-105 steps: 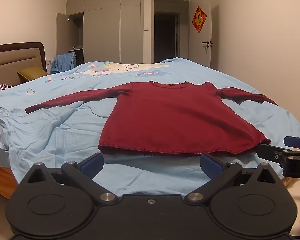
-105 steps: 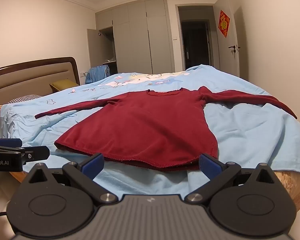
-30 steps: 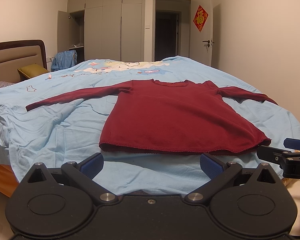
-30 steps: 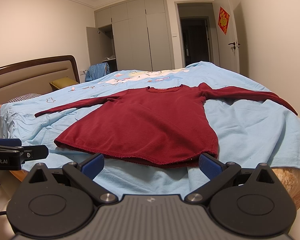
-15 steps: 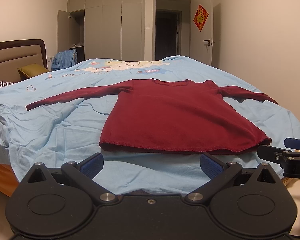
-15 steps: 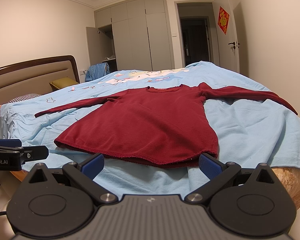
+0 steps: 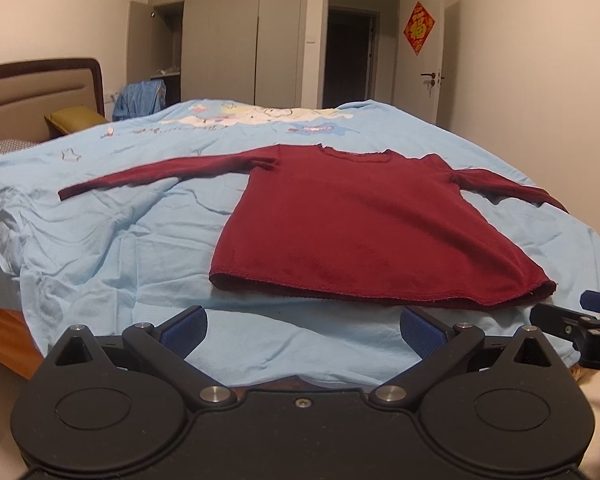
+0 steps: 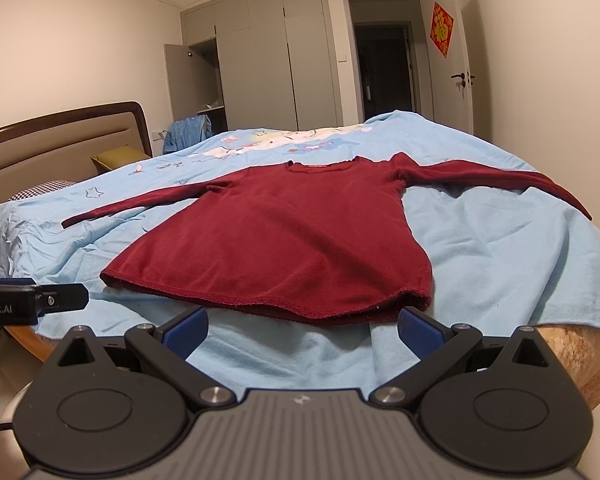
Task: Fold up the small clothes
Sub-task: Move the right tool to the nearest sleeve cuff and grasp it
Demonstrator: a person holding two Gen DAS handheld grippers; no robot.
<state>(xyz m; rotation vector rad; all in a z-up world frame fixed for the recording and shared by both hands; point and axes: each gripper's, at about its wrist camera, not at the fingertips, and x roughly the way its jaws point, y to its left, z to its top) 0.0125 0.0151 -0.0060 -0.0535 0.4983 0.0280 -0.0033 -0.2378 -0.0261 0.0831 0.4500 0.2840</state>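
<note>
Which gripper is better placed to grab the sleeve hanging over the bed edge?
Right, probably. The right gripper sits open at the hem corner nearest the draped sleeve of the red top; the left gripper faces the hem's other side.

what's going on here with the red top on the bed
A person holds a gripper in each hand at the foot of the bed. The dark red long-sleeved top lies flat, sleeves spread, not yet folded. The left gripper and right gripper are both open, short of the hem, touching nothing.
</note>
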